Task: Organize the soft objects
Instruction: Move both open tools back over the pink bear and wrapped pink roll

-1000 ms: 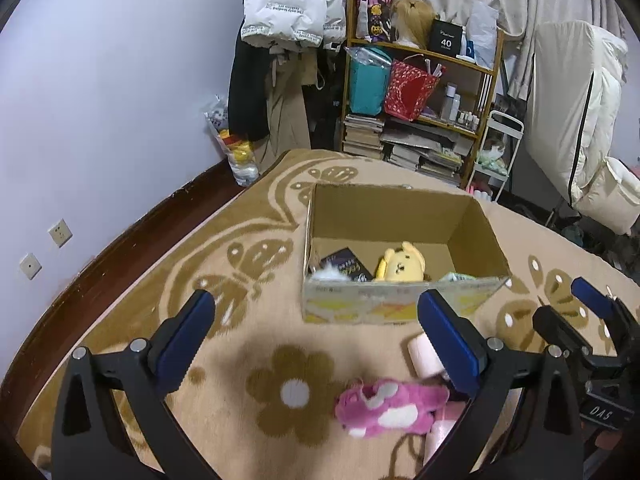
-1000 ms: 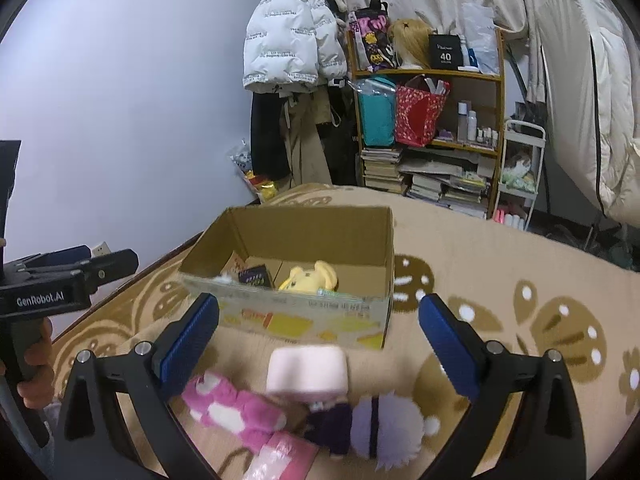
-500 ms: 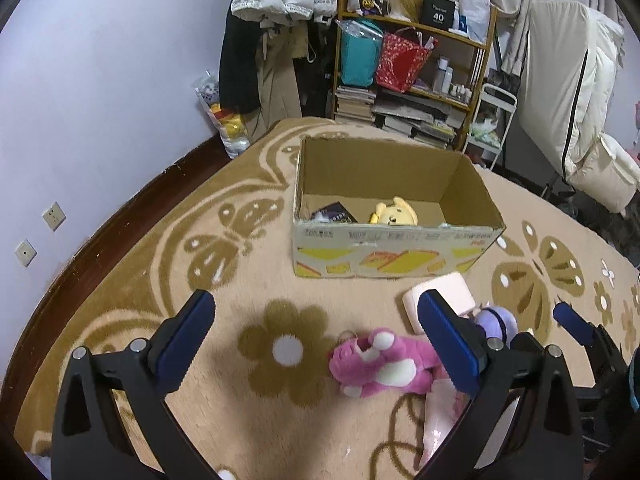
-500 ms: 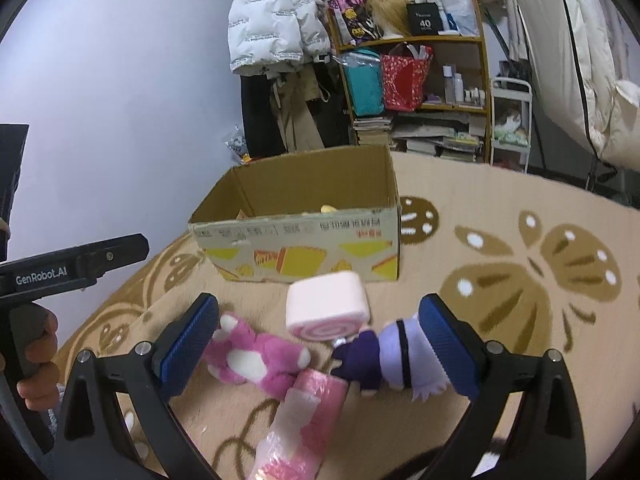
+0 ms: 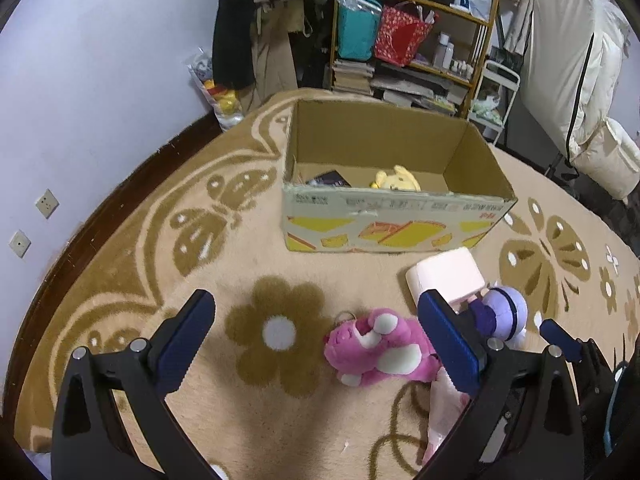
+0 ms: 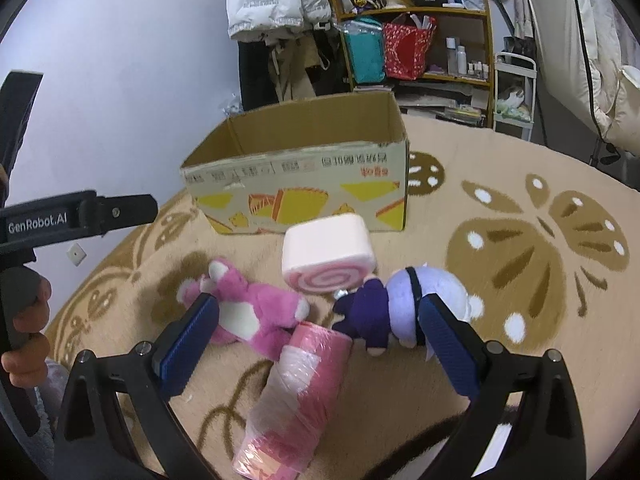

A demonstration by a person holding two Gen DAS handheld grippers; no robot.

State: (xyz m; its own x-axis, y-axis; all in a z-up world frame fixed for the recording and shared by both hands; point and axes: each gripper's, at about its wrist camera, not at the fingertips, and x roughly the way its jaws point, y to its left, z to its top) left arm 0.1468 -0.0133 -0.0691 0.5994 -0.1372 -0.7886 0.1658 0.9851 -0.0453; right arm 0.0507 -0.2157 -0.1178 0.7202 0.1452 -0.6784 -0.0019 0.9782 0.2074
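An open cardboard box (image 5: 396,216) (image 6: 304,196) stands on the carpet with a yellow plush (image 5: 396,181) inside. In front of it lie a pink bear plush (image 5: 376,348) (image 6: 248,312), a pink swirl-roll cushion (image 5: 446,276) (image 6: 326,254), a purple-haired doll (image 5: 500,314) (image 6: 400,304) and a wrapped pink roll (image 6: 298,396) (image 5: 444,412). My left gripper (image 5: 320,344) is open and empty, low over the carpet beside the bear. My right gripper (image 6: 318,344) is open and empty, just above the wrapped roll, with the bear and doll near its fingers.
A patterned beige carpet (image 5: 200,240) covers the floor. A cluttered wooden shelf (image 5: 416,32) and hanging coats (image 6: 276,4) stand behind the box. A white padded cover (image 5: 576,80) is at the right. A purple wall (image 5: 80,80) runs along the left.
Both grippers have come down and closer to the soft toys in front of the box. Both stay open and empty. The toys have not moved.
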